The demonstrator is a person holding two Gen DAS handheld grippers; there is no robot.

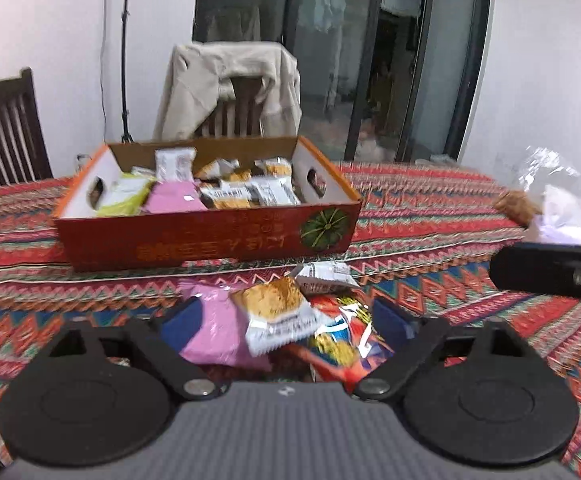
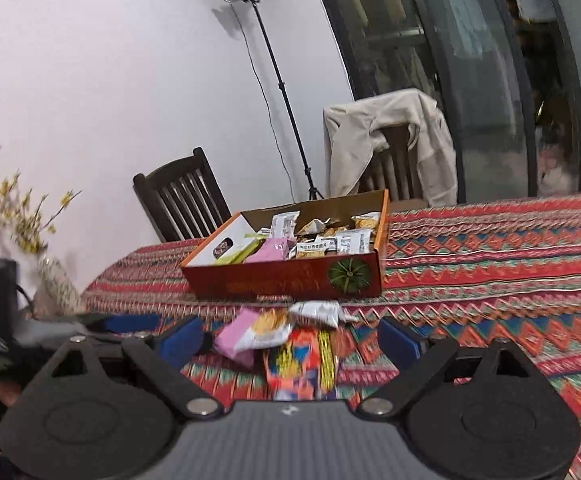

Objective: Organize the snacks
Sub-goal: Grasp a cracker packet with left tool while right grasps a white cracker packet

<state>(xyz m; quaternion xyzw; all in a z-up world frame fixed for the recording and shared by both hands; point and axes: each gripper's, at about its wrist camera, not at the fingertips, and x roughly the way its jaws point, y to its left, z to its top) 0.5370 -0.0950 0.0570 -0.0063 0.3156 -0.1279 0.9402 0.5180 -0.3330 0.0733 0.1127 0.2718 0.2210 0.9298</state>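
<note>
Both the left gripper (image 1: 286,320) and right gripper (image 2: 290,340) gape wide, holding nothing; just ahead, the light, crinkly, slippery snack packets (image 1: 278,320) are best pinched by 1 flat edge.

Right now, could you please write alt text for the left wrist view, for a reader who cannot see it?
The open left gripper hovers over a small pile of loose snack packets on a patterned tablecloth. Behind the pile sits an orange cardboard box already holding many packets. A chair draped with a beige jacket stands beyond the table.
</note>
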